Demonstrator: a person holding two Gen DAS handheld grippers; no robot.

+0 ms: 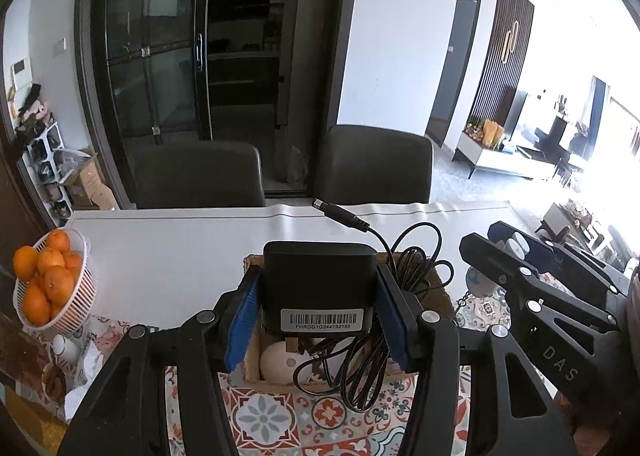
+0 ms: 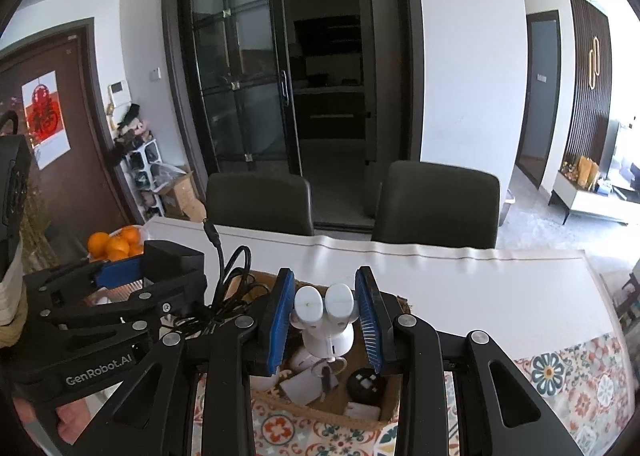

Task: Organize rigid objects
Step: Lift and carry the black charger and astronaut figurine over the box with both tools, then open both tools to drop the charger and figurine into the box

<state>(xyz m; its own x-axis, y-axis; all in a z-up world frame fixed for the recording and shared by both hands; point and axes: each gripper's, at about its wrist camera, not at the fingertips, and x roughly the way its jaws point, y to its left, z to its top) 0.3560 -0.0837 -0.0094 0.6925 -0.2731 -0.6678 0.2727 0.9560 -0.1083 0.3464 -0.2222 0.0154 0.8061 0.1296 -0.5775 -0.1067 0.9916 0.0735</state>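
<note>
Gripping a black power adapter [image 1: 318, 284], the left claw [image 1: 318, 308] holds it above the cardboard box [image 2: 384, 412] at six o'clock on the counter [image 1: 180, 244]; the right claw [image 2: 326, 316] clamps a white gadget [image 2: 326, 320] over it.

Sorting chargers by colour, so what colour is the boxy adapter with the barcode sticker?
Black, seen best in the left wrist view: the boxy plastic power adapter.

The black adapter [image 1: 319, 288] hides most of the cardboard box [image 1: 253, 360] contents.
</note>
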